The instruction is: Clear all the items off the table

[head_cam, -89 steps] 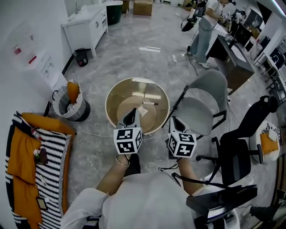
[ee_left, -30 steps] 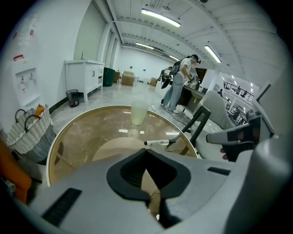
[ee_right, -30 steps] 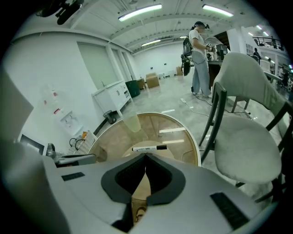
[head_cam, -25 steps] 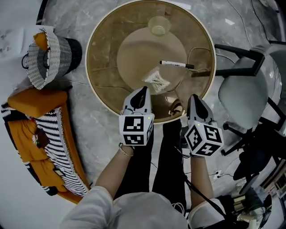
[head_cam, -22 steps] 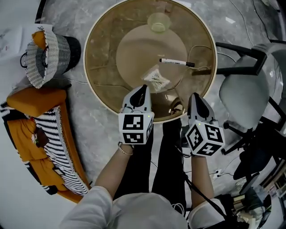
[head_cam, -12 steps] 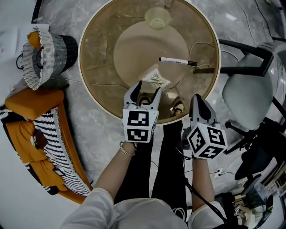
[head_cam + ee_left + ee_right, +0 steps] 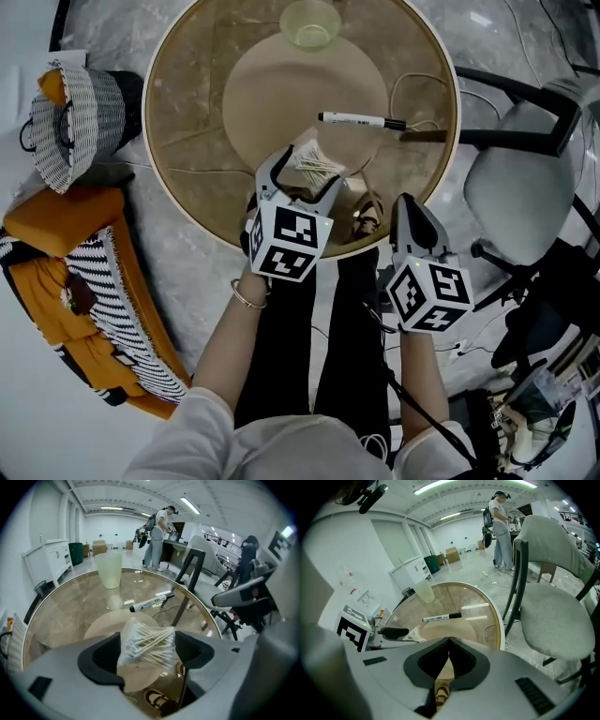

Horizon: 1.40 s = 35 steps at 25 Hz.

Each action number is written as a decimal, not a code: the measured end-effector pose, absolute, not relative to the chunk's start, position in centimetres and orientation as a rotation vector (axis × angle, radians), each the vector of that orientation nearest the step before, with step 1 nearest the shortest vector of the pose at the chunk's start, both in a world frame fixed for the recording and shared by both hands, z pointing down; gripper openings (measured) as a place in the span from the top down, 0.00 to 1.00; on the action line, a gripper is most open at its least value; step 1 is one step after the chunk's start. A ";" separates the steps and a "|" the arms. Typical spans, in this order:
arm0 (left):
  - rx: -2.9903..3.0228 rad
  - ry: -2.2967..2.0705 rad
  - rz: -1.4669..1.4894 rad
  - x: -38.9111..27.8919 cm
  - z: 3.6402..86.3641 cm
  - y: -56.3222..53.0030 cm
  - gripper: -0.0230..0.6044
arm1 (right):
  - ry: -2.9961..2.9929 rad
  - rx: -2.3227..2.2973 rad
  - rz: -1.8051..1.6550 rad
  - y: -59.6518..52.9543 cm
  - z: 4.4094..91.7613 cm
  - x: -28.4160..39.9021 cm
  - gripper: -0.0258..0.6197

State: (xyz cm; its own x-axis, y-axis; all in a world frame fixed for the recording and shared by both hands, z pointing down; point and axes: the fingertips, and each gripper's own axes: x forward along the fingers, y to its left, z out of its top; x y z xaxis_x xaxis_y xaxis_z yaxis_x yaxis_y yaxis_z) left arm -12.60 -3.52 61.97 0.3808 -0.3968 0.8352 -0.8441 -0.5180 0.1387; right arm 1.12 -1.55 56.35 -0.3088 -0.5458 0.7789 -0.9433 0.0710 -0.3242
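Observation:
On the round glass table [image 7: 178, 202] lie a clear bag of cotton swabs [image 7: 314, 163], a black-capped marker [image 7: 361, 120] and, at the far side, a pale green cup [image 7: 310, 21]. My left gripper [image 7: 304, 171] reaches over the near rim. Its jaws are opening, and the swab bag [image 7: 147, 645] sits between them. In the left gripper view the marker [image 7: 151, 602] and the cup [image 7: 108, 570] lie beyond it. My right gripper [image 7: 409, 202] is shut and empty, at the near rim to the right. The right gripper view shows the marker [image 7: 442, 617] and the cup [image 7: 423, 591].
A wicker basket [image 7: 70, 108] stands on the floor to the left, above an orange and striped cushion [image 7: 66, 272]. A grey chair [image 7: 520, 187] stands close against the table's right side. A person [image 7: 157, 536] stands far back in the room.
My left gripper went from shut to wide open and moved forward, so its jaws now stand on either side of the swab bag. The right gripper stayed shut in much the same place.

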 end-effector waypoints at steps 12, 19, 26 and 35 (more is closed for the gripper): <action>2.122 -0.907 1.112 -12.3 63.4 -3.2 0.40 | -1.889 1.484 1.177 -2.1 57.4 1.2 0.92; 2.111 -0.919 1.123 -12.3 63.3 -3.4 0.42 | -1.884 1.503 1.172 -2.1 57.2 2.1 0.92; 2.087 -0.935 1.048 -11.0 61.2 -2.9 0.43 | -1.885 1.552 1.167 -1.7 56.0 3.8 0.92; 2.157 -0.847 1.015 -4.8 59.1 -1.9 0.43 | -1.804 1.723 1.206 0.3 55.4 9.3 0.92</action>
